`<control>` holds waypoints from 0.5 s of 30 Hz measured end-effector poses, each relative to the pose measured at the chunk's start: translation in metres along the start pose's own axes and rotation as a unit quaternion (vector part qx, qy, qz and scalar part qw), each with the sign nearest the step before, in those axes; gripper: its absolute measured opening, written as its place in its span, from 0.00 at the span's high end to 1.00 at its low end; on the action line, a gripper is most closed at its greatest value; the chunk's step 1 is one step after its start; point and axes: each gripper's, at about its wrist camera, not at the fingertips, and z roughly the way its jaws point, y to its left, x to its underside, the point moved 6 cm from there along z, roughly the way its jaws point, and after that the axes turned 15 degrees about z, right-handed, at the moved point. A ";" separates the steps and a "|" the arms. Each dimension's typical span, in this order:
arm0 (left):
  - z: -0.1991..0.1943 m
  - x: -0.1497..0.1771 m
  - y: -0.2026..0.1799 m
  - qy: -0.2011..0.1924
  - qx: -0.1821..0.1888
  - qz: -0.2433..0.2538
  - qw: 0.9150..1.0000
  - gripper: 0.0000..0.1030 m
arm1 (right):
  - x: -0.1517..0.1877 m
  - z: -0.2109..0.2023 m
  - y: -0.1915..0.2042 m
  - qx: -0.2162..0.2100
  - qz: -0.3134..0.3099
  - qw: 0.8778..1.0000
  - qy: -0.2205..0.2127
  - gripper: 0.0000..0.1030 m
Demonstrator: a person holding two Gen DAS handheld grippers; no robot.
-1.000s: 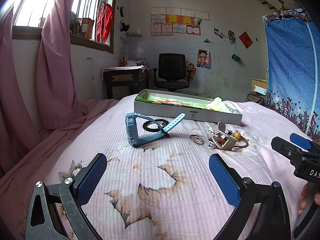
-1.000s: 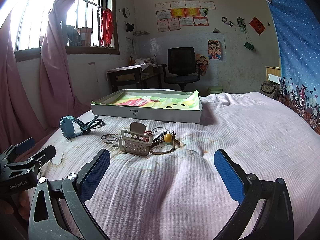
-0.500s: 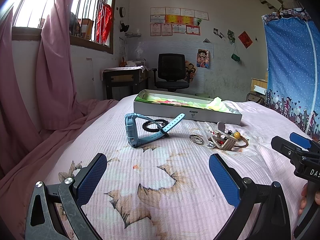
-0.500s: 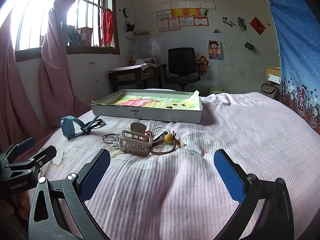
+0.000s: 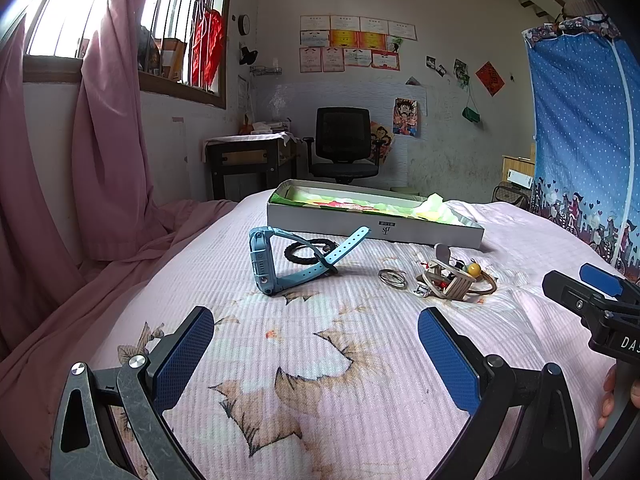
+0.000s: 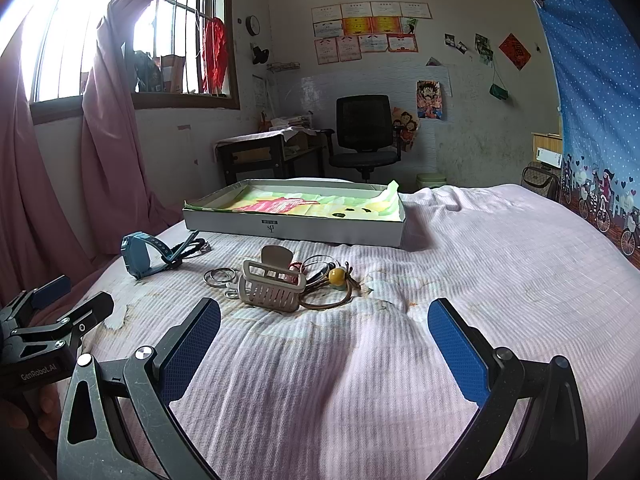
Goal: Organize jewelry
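Note:
A blue watch [image 5: 276, 264] stands on its side on the pink bedspread, with a black hair tie [image 5: 308, 250] behind it. To its right lie silver rings [image 5: 393, 279], a beige hair claw [image 5: 450, 282] and a yellow bead [image 5: 474, 269] on a brown bangle. The same pile shows in the right wrist view: claw [image 6: 270, 288], rings [image 6: 220, 277], bead [image 6: 337, 276], watch [image 6: 140, 254]. A white open box [image 5: 376, 230] with colourful lining lies behind them. My left gripper [image 5: 316, 354] is open and empty, short of the watch. My right gripper [image 6: 324, 350] is open and empty, short of the claw.
Pink curtains [image 5: 100, 152] hang at the left by the barred window. A desk [image 5: 248, 160] and a black office chair [image 5: 344, 144] stand beyond the bed. A blue curtain [image 5: 580, 140] hangs at the right. The bedspread [image 6: 480, 264] stretches right of the jewelry.

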 end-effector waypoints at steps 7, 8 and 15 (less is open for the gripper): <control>0.000 0.000 0.000 0.000 0.000 0.000 1.000 0.00 | 0.001 0.000 0.000 0.000 -0.001 1.000 -0.001 0.01; 0.000 0.000 -0.001 0.000 -0.001 0.000 1.000 0.00 | 0.001 0.000 0.000 0.001 -0.002 1.000 -0.002 0.01; 0.001 -0.006 0.005 -0.003 -0.008 -0.004 1.000 0.00 | -0.001 0.004 -0.002 0.001 -0.001 1.000 -0.002 0.01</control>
